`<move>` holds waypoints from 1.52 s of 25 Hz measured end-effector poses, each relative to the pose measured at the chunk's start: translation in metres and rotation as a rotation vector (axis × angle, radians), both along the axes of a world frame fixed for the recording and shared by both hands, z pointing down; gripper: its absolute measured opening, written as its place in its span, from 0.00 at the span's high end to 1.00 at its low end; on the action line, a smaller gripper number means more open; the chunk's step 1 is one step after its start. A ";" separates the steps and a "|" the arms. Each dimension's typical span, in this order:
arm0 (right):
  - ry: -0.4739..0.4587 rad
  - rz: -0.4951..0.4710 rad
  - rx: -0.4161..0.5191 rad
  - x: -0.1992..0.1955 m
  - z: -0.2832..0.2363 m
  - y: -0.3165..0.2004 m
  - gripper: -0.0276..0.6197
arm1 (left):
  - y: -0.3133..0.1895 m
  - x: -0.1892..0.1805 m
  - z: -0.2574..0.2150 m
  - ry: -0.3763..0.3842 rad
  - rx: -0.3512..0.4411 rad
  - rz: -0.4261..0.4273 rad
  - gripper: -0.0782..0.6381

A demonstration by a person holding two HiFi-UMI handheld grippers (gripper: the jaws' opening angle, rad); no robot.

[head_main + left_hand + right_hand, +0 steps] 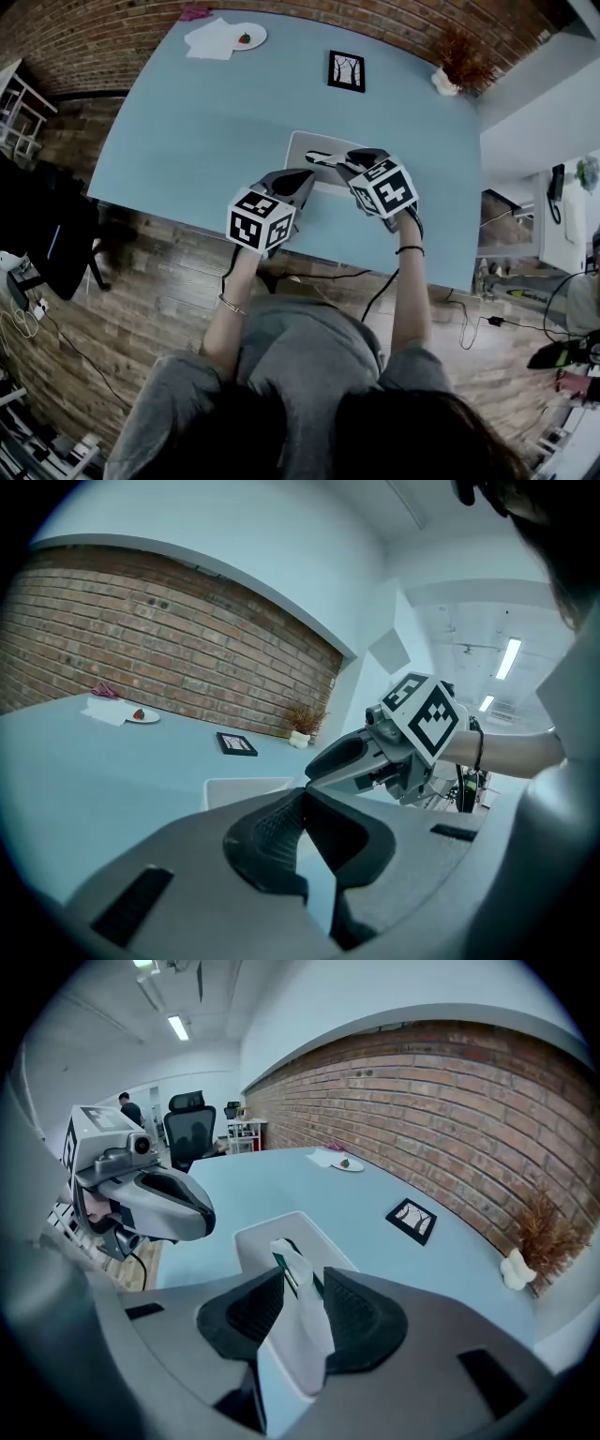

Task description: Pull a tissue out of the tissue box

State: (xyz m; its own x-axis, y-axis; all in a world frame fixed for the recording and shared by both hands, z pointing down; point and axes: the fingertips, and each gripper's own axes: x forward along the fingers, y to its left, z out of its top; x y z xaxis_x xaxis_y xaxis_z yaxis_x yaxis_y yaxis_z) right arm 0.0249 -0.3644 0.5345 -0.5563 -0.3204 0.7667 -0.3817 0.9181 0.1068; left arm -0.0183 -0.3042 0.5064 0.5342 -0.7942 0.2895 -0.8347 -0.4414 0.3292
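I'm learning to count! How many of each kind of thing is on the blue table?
Tissue box: 1
Picture frame: 1
Plate: 1
Red berry: 1
White paper: 1
Pink thing: 1
Vase with dried plant: 1
Total: 7

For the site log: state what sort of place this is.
Probably an open office or lab workspace. An office chair stands beyond the blue table, strip lights line the ceiling, and cables trail over the wood floor.
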 end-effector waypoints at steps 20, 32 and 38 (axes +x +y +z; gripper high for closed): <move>0.129 -0.043 0.029 -0.011 0.030 -0.012 0.92 | -0.006 -0.009 0.016 0.002 -0.038 -0.050 0.89; 0.142 -0.060 0.074 -0.011 0.016 -0.012 0.95 | -0.004 -0.011 0.018 -0.012 -0.049 -0.013 0.89; 0.142 -0.062 0.105 -0.012 0.008 -0.009 0.95 | 0.002 -0.013 0.018 -0.023 -0.050 0.000 0.89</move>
State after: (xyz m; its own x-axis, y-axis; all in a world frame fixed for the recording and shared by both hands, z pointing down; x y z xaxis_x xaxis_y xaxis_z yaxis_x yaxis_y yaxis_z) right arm 0.0127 -0.3735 0.5424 -0.4664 -0.3711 0.8030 -0.2989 0.9205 0.2518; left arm -0.0308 -0.3027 0.5247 0.5270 -0.7784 0.3412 -0.8422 -0.4246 0.3321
